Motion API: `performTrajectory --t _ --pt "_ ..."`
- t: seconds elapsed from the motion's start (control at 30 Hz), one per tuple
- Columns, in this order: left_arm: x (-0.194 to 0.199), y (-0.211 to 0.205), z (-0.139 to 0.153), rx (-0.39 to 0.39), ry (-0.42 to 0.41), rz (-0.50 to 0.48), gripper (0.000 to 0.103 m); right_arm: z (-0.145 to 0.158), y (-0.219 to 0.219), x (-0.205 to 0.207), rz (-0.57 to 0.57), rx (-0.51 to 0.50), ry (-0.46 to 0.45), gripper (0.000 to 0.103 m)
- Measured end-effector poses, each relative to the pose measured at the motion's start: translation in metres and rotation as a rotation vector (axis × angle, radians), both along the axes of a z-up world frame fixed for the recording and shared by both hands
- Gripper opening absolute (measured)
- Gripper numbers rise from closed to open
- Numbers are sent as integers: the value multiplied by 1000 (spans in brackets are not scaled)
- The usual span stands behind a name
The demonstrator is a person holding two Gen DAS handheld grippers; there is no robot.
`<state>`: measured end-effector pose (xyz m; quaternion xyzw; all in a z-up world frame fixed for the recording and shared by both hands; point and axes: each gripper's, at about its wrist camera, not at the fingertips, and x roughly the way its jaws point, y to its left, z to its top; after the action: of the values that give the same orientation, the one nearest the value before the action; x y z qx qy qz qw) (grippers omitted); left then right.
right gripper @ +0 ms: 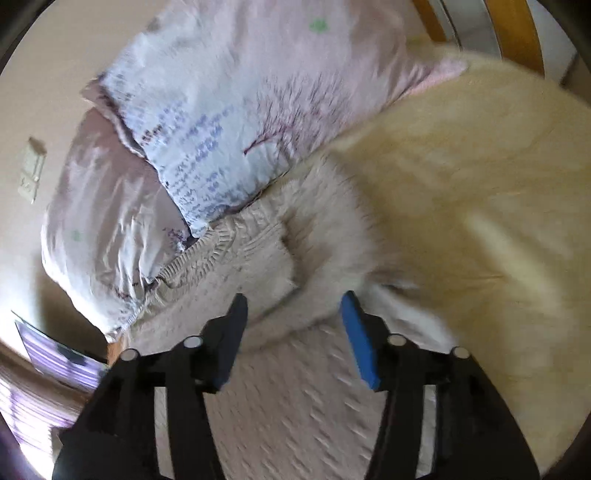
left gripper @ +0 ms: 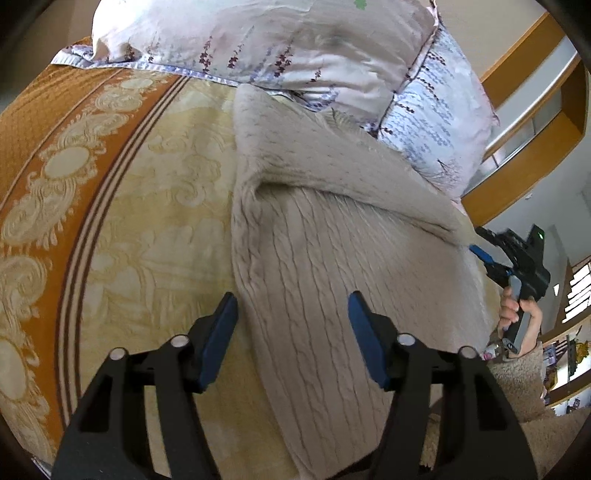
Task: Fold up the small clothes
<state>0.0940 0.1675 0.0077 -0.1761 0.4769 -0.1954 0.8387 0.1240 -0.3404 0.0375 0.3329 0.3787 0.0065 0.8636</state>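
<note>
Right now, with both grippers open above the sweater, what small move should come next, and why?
Probably lower the left gripper and pinch the sweater at its near left edge: both grippers are open and empty, one flap already lies folded across, and that edge sits between the fingers.

Along the left side of the bed, the gold patterned bedspread (left gripper: 122, 206) lies bare beside the knitted sweater (left gripper: 332, 236), so a claw could come down there unhindered. At the head end the way is blocked: the floral pillows (left gripper: 280, 48) are piled against the sweater's top edge, one overlapping its ribbed hem (no gap shows between them). To the right, the cream bedding (right gripper: 480, 177) is open right up to the wooden bed frame (right gripper: 517, 33). Both claws, left claw (left gripper: 293, 306) and right claw (right gripper: 291, 306), stand spread above the knit, nothing between their fingers.
</note>
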Motion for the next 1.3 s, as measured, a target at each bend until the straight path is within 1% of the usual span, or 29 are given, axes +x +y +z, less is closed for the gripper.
performTrajectory --t 0.07,0.13,0.23,0.3,0.33,0.4,0.53,0.6,0.67,0.73,0.8,0.87,1.0,1.03,1.07,1.1,1.13,1.17,1.23,1.3 --pt "-9 0 -2 -21 -4 -3 52 2 -13 -25 8 -28 9 56" --pt "-18 1 -4 -47 -3 -5 48 -2 -24 -45 11 -35 28 56" --pt "-34 0 -7 -88 -6 -15 43 -12 -39 -74 25 -33 58 55" --pt "-43 -1 -9 -110 -3 -24 41 -22 -42 -90 60 -32 78 53" --pt "-49 -2 -9 -117 -10 -22 41 -24 -43 -94 77 -17 80 49" --pt "-57 -5 -11 -144 -2 -35 40 -32 -43 -104 128 52 76 44" --pt "-80 -9 -15 -193 -6 -44 40 -41 -37 -122 206 138 45 43" --pt "-91 -10 -17 -218 -7 -49 40 -46 -36 -140 237 160 26 43" --pt "-104 -10 -19 -249 -11 -60 40 -52 -38 -159 266 205 -7 43" --pt "-114 -11 -21 -265 -10 -77 40 -55 -41 -171 279 221 -22 42" --pt "-123 -15 -26 -266 -3 -95 40 -62 -38 -180 295 207 5 42" --pt "-129 -21 -32 -240 1 -112 40 -71 -33 -184 319 205 24 42" --pt "-130 -33 -42 -199 1 -138 40 -89 -20 -174 360 208 44 42" --pt "-129 -35 -45 -201 4 -141 40 -92 -18 -171 367 212 44 35" --pt "-127 -35 -47 -208 8 -139 39 -94 -14 -170 379 212 37 23" --pt "-126 -35 -50 -215 16 -133 35 -94 -11 -169 387 201 30 17" --pt "-125 -35 -53 -230 25 -130 24 -89 -5 -172 398 173 9 10" --pt "-124 -34 -54 -238 29 -128 15 -85 -2 -175 406 156 -16 9" --pt "-126 -32 -51 -228 17 -131 8 -72 1 -182 430 129 -73 9" --pt "-129 -30 -41 -221 -15 -146 7 -54 3 -192 446 93 -141 8"
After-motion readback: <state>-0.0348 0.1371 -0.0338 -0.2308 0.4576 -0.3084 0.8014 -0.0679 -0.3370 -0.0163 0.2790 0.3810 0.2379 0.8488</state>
